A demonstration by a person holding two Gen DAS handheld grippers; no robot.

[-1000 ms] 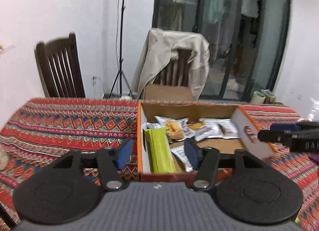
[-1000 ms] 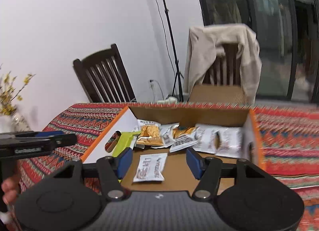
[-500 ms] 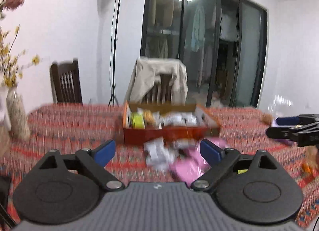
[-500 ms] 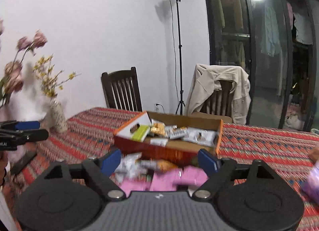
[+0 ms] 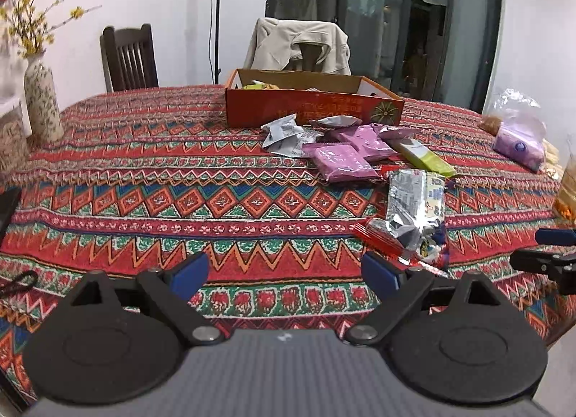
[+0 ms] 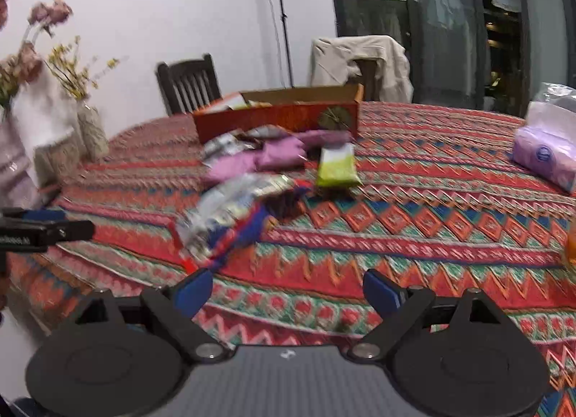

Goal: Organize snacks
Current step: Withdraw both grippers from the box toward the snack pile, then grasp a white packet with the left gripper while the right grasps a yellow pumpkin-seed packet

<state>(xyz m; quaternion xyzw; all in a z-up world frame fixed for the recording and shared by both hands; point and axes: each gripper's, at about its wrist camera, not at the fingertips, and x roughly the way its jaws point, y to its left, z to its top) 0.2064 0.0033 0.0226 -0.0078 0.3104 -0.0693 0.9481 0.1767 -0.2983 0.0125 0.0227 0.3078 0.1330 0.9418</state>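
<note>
An orange cardboard box (image 5: pixel 313 107) with several snack packets inside stands at the table's far middle. In front of it lie loose snacks: white packets (image 5: pixel 284 132), pink packets (image 5: pixel 340 161), a green packet (image 5: pixel 424 157) and a crumpled silver packet (image 5: pixel 414 208). My left gripper (image 5: pixel 284 274) hangs open above the near tablecloth, nothing between its fingers, the silver packet just beyond its right finger. My right gripper (image 6: pixel 288 292) is empty, its jaws opening, with the blurred silver packet (image 6: pixel 230 215) ahead to its left. Each gripper shows in the other's view: right gripper (image 5: pixel 547 255), left gripper (image 6: pixel 46 229).
A patterned red tablecloth (image 5: pixel 162 201) covers the table. Flower vases (image 5: pixel 43 103) stand at the left edge. A plastic bag with a purple pack (image 5: pixel 518 139) lies at the right. Two chairs (image 5: pixel 129 57) stand behind, one draped with a beige jacket (image 5: pixel 302 42).
Both grippers have drawn back from over the box toward the table's near edge and sunk lower. Both jaws have widened. The loose snacks before the box have come into view.
</note>
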